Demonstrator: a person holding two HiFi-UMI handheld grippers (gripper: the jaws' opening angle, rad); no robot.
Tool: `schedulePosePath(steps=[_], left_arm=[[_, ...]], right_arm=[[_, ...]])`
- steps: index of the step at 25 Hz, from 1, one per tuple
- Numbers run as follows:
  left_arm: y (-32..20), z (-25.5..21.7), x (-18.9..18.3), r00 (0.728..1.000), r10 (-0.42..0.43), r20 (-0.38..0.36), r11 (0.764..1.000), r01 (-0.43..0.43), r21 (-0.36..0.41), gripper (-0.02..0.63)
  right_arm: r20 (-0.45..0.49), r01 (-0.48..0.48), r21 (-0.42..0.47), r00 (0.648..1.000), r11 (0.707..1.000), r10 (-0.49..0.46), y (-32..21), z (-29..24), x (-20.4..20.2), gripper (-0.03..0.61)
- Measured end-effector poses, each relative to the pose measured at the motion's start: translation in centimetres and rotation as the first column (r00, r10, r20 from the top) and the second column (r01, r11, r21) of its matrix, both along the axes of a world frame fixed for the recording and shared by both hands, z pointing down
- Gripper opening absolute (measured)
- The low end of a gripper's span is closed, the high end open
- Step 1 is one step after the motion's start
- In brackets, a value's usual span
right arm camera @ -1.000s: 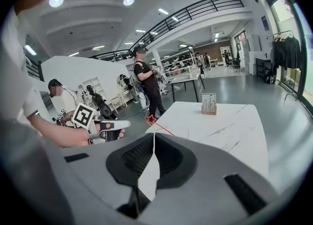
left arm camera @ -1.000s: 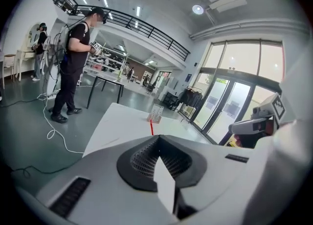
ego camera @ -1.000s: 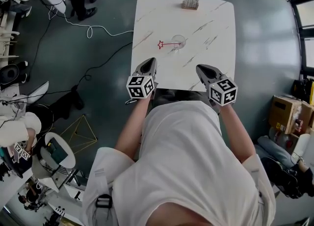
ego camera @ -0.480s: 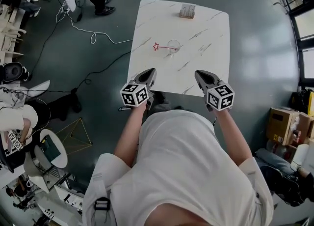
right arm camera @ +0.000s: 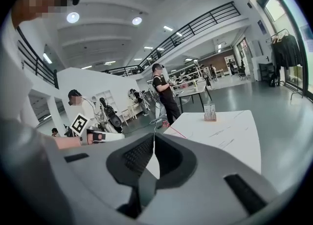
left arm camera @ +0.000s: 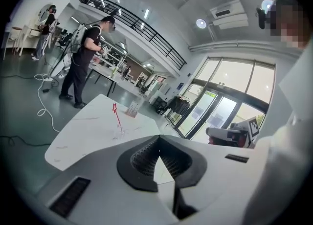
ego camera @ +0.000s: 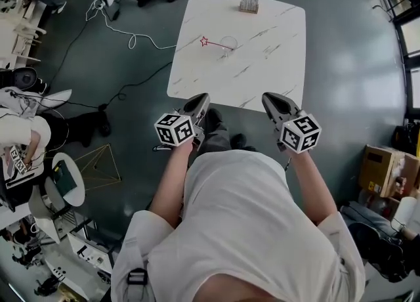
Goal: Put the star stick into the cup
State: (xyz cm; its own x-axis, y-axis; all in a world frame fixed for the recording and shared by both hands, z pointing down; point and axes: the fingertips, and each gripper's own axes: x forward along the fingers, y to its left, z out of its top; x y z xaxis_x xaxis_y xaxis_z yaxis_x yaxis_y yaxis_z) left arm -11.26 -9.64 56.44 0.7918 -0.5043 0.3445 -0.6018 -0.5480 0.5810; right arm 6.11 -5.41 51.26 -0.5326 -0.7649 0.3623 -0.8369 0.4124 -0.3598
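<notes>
The red star stick [ego camera: 214, 44] leans in the clear cup [ego camera: 228, 46] on the white marble table [ego camera: 269, 58], its star end pointing up and left. In the left gripper view the star stick [left arm camera: 116, 115] rises from the cup [left arm camera: 121, 130] far ahead. My left gripper [ego camera: 199, 100] and right gripper [ego camera: 270, 100] hang side by side off the table's near edge, over the floor. Both are shut with nothing between the pads. The left gripper [left arm camera: 157, 144] and right gripper [right arm camera: 153, 141] show their pads meeting at the tips.
A small box holder [ego camera: 249, 2] stands at the table's far edge. White cables [ego camera: 125, 35] trail over the floor to the left. A person [left arm camera: 83, 55] stands at benches beyond the table. Cartons [ego camera: 387, 163] sit at the right.
The table has slid farther up the head view. Both grippers, earlier over its near edge, now hang over the floor short of it. The stick stays in the cup.
</notes>
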Motion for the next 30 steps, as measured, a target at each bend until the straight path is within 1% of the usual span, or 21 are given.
schedulePosePath(steps=[3,7,11,17,24,30], left_arm=[[1.9,-1.0,-0.8,1.000,-0.016,0.010,1.000,0.016,0.024,0.014],[3.6,-1.9,-2.2,0.999,-0.049,0.018,0.998,0.049,0.041,0.014],[4.3,-3.2,-3.7,0.998,-0.052,0.036,0.996,0.049,0.076,0.014],[4.0,-4.2,-5.4,0.996,-0.004,0.088,0.993,-0.006,0.121,0.014],[3.1,-5.0,-6.9,0.996,0.043,0.072,0.992,-0.052,0.117,0.014],[2.1,-5.2,-7.3,0.996,0.072,0.058,0.990,-0.079,0.120,0.014]], right_arm=[[0.006,-0.005,0.006,1.000,1.000,0.005,1.6,0.1,0.5,0.026],[-0.012,-0.016,-0.002,1.000,1.000,0.016,3.0,0.6,1.0,0.026],[-0.016,-0.027,0.020,1.000,0.999,0.027,3.8,-0.2,0.5,0.026],[-0.010,-0.023,0.046,1.000,0.999,0.024,3.6,-1.1,-1.5,0.026],[-0.015,-0.059,0.081,0.998,0.995,0.060,2.8,-1.9,-3.4,0.026],[-0.028,-0.037,0.109,0.999,0.993,0.040,2.5,-2.6,-4.8,0.026]])
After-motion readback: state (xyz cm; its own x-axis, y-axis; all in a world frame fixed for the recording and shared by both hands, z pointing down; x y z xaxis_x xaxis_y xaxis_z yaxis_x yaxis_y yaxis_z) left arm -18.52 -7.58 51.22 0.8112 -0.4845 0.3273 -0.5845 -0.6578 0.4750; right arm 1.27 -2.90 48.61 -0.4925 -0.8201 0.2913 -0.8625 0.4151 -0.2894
